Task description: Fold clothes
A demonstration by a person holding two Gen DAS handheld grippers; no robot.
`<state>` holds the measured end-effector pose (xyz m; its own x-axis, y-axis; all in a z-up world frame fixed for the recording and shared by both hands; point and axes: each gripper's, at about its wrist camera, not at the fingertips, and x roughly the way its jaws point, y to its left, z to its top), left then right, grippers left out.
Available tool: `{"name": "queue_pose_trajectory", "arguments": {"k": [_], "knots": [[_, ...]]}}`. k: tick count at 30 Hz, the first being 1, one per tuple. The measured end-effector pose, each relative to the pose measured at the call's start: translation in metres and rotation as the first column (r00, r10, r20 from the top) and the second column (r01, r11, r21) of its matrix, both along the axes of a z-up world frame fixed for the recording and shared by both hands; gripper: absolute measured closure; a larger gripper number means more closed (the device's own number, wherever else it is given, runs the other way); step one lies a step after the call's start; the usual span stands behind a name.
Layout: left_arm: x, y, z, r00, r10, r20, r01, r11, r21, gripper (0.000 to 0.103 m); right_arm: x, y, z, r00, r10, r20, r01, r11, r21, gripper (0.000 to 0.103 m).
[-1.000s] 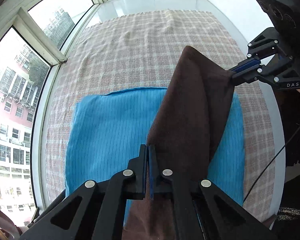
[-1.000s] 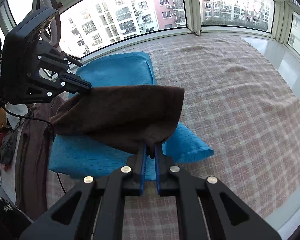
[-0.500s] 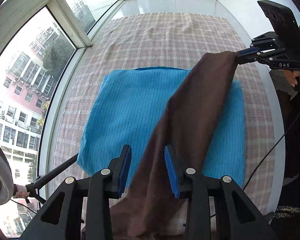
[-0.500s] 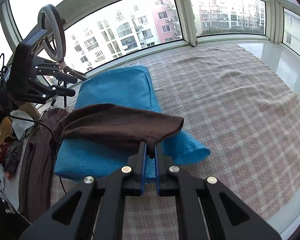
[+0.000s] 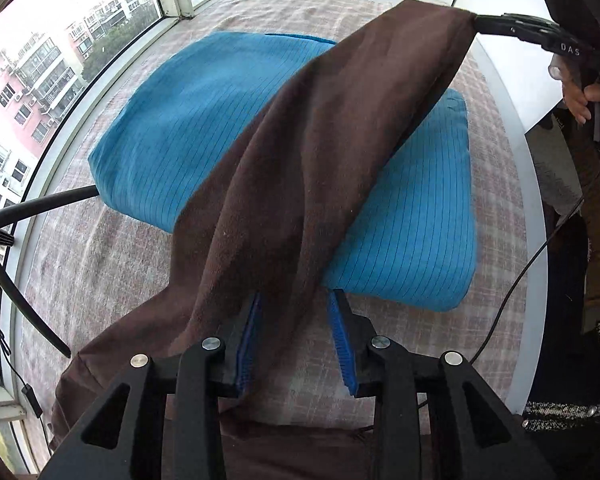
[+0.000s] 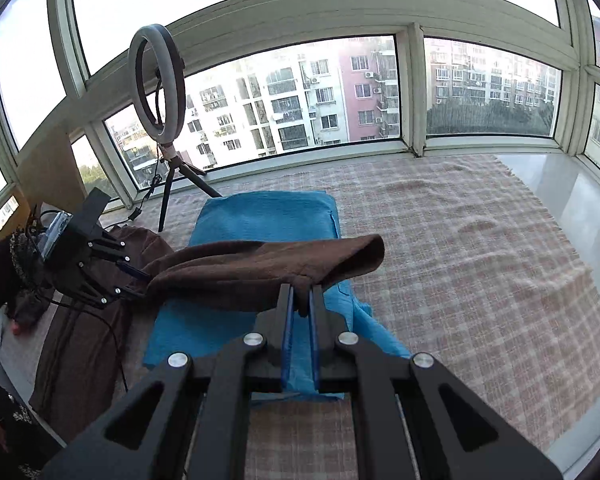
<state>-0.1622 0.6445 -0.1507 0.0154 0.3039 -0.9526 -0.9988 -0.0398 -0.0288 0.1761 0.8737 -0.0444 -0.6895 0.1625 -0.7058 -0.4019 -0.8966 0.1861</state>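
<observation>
A brown garment stretches above a folded blue garment that lies on the plaid cloth. My right gripper is shut on one end of the brown garment and holds it up; it also shows in the left wrist view. My left gripper is open, and the brown garment runs loosely between its blue-padded fingers and hangs down below. In the right wrist view the left gripper sits at the garment's far left end.
A plaid cloth covers the wide window ledge. A ring light on a tripod stands at the back left by the windows. A black cable runs along the right edge. More dark clothes lie at the left.
My left gripper has opened and let go of the brown garment, which now slides between its fingers. The left gripper has pulled back; the right gripper keeps its hold and has risen.
</observation>
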Motion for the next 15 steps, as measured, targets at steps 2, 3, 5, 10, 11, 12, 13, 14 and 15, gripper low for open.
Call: {"name": "queue_pose_trajectory", "arguments": {"k": [2,3,5,10,11,12,13,14,15], "knots": [[0.013,0.016,0.005,0.999,-0.045,0.004,0.045,0.999,0.026,0.07,0.014,0.001,-0.039,0.996,-0.035,0.085,0.039,0.998,-0.043,0.095],[0.022,0.026,0.01,0.998,-0.07,0.008,0.07,0.996,0.048,0.07,0.02,0.001,-0.052,0.994,-0.042,0.099,0.048,0.997,-0.061,0.095],[0.041,0.047,0.018,0.991,-0.127,0.033,0.123,0.988,0.094,0.07,0.028,-0.004,-0.062,0.995,-0.058,0.083,0.065,0.994,-0.082,0.096],[0.09,0.096,0.013,0.961,-0.274,-0.025,0.275,0.955,0.115,0.07,0.03,-0.009,-0.039,0.997,-0.073,0.0,0.073,0.996,-0.049,0.096],[0.093,0.102,0.01,0.959,-0.283,-0.028,0.284,0.953,0.109,0.07,0.029,-0.011,-0.031,0.998,-0.063,-0.015,0.062,0.997,-0.037,0.096],[0.096,0.108,0.006,0.957,-0.287,-0.028,0.289,0.952,0.103,0.071,0.029,-0.014,-0.026,0.998,-0.053,-0.021,0.053,0.998,-0.021,0.096],[0.094,0.112,0.004,0.961,-0.274,-0.02,0.275,0.957,0.096,0.074,0.029,-0.017,-0.021,0.999,-0.042,-0.022,0.042,0.999,-0.003,0.096],[0.092,0.115,0.002,0.966,-0.259,-0.011,0.259,0.962,0.09,0.087,0.028,-0.02,-0.019,0.999,-0.033,-0.02,0.033,0.999,0.014,0.096],[0.088,0.117,0.001,0.971,-0.24,0.005,0.239,0.967,0.087,0.094,0.028,-0.023,-0.018,0.999,-0.034,-0.012,0.034,0.999,0.033,0.096]]}}
